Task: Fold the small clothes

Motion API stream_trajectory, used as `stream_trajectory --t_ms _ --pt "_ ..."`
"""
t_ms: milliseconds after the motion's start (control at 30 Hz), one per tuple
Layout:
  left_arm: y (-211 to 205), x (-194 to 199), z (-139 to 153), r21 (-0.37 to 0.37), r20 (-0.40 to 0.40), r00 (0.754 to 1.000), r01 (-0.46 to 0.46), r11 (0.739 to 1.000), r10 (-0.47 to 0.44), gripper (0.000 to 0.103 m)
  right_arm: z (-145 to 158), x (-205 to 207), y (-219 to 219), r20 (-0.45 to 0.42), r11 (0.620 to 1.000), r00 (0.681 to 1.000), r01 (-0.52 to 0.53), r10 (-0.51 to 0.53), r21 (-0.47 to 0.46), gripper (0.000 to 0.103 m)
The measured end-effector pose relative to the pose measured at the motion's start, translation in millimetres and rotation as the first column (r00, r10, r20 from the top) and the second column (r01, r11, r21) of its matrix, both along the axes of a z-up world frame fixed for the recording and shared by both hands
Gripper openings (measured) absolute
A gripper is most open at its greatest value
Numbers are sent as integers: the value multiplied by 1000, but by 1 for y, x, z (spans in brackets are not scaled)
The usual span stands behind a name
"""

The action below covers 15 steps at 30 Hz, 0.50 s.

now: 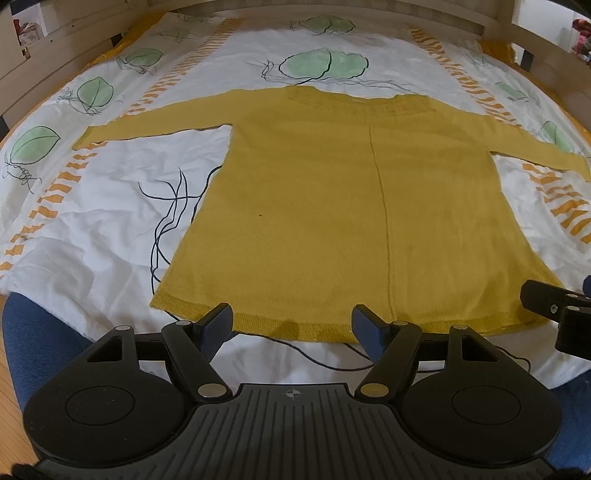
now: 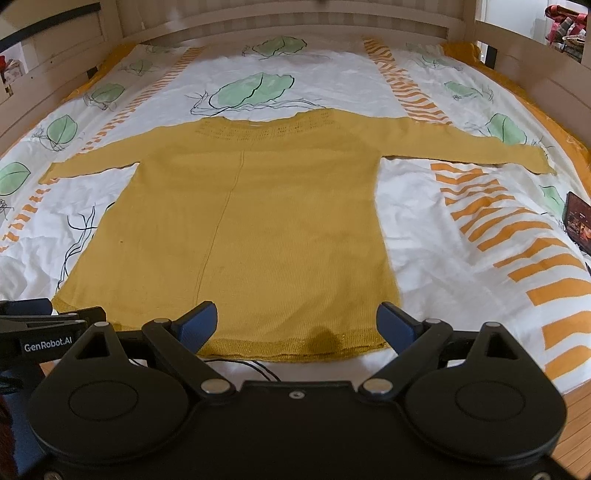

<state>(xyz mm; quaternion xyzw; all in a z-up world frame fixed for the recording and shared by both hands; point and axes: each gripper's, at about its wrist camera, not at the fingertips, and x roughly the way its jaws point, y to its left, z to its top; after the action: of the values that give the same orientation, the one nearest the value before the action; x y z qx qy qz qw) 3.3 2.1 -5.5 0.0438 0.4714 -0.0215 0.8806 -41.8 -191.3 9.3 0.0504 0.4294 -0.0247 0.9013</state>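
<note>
A mustard-yellow knit sweater (image 1: 332, 206) lies flat on the bed, both sleeves spread out sideways, neckline at the far end and hem toward me. It also shows in the right wrist view (image 2: 258, 229). My left gripper (image 1: 291, 325) is open and empty, hovering over the near hem, left of centre. My right gripper (image 2: 297, 321) is open and empty over the hem's right part. The right gripper's edge shows in the left wrist view (image 1: 554, 306); the left gripper's side shows in the right wrist view (image 2: 48, 325).
The bed has a white cover (image 1: 110, 229) printed with green leaves and orange stripes. A wooden bed frame (image 2: 280, 22) runs along the far side and corners. A dark phone or tablet (image 2: 578, 221) lies at the bed's right edge. Wood floor (image 2: 576, 424) is at the lower right.
</note>
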Motion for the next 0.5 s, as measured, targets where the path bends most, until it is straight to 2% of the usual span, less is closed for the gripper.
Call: stream_trajectory --t_ms 500 --pt "-1 1 -4 1 -21 1000 5 1000 -5 70 -6 5 1 -25 1000 1000 -15 15 14 94"
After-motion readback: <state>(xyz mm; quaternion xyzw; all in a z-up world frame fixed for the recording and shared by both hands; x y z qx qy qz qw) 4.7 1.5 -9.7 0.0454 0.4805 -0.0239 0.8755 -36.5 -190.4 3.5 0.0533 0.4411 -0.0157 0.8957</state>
